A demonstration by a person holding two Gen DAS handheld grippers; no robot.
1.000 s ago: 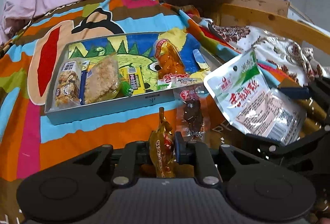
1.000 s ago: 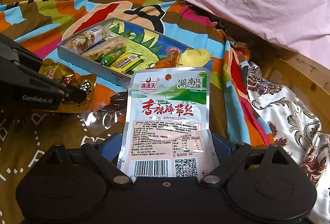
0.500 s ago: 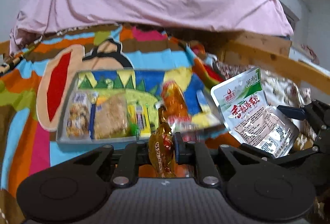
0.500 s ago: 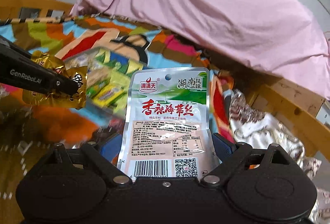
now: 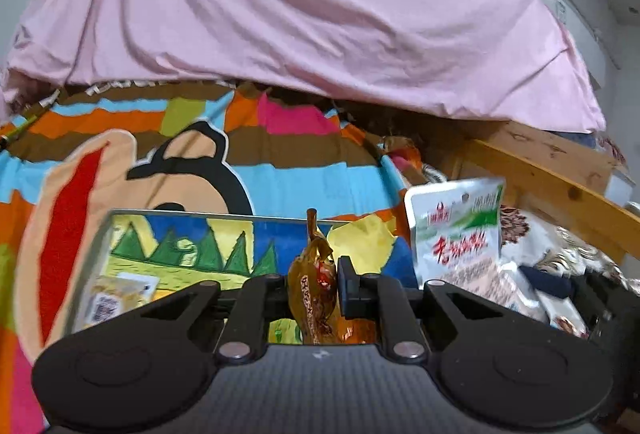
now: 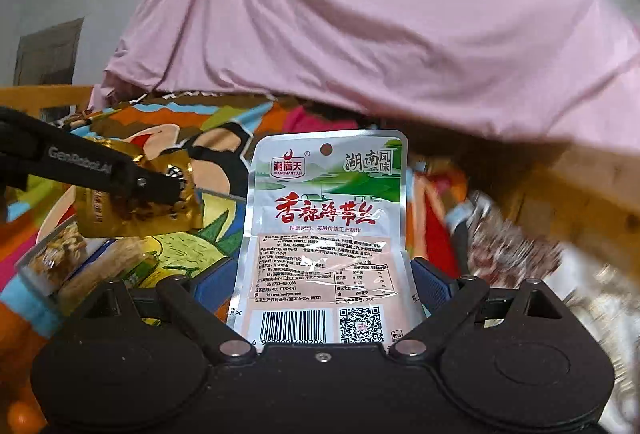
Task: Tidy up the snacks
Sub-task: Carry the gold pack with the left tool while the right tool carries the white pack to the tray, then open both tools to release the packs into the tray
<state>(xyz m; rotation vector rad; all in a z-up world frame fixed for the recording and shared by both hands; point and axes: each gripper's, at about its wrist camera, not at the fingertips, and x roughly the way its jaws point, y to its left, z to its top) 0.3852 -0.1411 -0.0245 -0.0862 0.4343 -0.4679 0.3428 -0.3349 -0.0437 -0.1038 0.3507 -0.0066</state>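
Observation:
My left gripper (image 5: 314, 290) is shut on a small golden-brown snack packet (image 5: 314, 294) and holds it above the near edge of the grey tray (image 5: 96, 246). The packet also shows in the right wrist view (image 6: 140, 206), pinched by the left gripper's fingers (image 6: 120, 178). My right gripper (image 6: 324, 274) is shut on a white and green seaweed snack pouch (image 6: 324, 218), held upright to the right of the tray. The pouch also shows in the left wrist view (image 5: 460, 238). Several snacks lie at the tray's left end (image 6: 64, 254).
The tray sits on a colourful cartoon blanket (image 5: 280, 174). A large pink sheet (image 5: 300, 14) hangs behind it. A wooden bed rail (image 5: 560, 186) runs along the right, with a patterned white cloth (image 5: 560, 246) beside it.
Both grippers have risen and moved forward over the tray with their snacks still held. The view now tilts up, so the pink sheet fills more of the frames.

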